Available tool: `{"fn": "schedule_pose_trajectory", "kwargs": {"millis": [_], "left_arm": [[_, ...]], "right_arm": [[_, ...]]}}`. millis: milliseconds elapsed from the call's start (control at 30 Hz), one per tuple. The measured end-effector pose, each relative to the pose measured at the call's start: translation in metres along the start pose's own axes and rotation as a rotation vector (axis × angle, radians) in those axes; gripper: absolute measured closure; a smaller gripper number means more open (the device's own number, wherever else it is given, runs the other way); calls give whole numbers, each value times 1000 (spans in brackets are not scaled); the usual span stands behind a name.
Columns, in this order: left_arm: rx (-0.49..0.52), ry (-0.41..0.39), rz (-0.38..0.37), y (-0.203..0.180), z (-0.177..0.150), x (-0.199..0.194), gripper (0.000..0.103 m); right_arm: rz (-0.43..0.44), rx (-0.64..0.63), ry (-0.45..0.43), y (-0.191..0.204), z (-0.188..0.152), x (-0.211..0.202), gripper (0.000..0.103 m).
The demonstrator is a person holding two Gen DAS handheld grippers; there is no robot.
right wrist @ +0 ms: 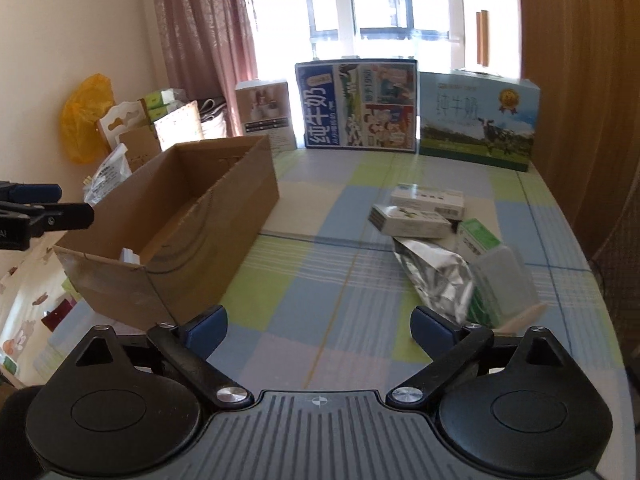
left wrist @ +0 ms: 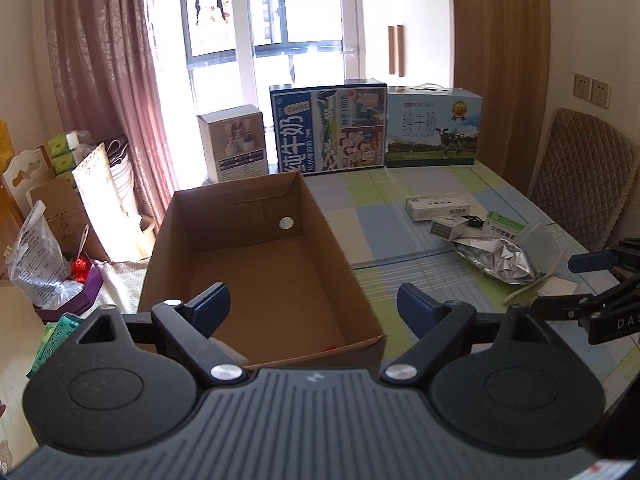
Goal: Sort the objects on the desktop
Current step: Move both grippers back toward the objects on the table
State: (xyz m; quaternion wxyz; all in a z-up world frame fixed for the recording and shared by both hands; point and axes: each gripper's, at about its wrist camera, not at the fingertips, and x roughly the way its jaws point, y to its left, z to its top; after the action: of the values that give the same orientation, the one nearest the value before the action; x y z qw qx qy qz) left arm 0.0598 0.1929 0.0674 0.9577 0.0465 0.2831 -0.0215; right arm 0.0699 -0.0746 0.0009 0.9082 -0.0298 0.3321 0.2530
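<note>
Inside cardboard box (left wrist: 256,280), red scrap (left wrist: 331,347)

My left camera looks down into the box (left wrist: 256,264) from close above its near end; my right views it from the right. Both share the desk (right wrist: 320,280).

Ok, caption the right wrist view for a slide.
Open right gripper over the checked tablecloth, cardboard box left, foil pouch and small cartons right.
</note>
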Motion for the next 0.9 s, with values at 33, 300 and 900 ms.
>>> {"fn": "schedule_pose_trajectory", "kwargs": {"millis": [33,300,900], "left_arm": [[13,-4,-10,-7,3,-1,10],[121,-9,-131,-77,13,0,2],[284,141,-303,-169,-5,60,2]], "right_arm": [[-15,9,3,-7,-4,-5,6],[-120,56,13,-58,-29,-39,2],[-150,48,90,-115,-54,-20,2]]}}
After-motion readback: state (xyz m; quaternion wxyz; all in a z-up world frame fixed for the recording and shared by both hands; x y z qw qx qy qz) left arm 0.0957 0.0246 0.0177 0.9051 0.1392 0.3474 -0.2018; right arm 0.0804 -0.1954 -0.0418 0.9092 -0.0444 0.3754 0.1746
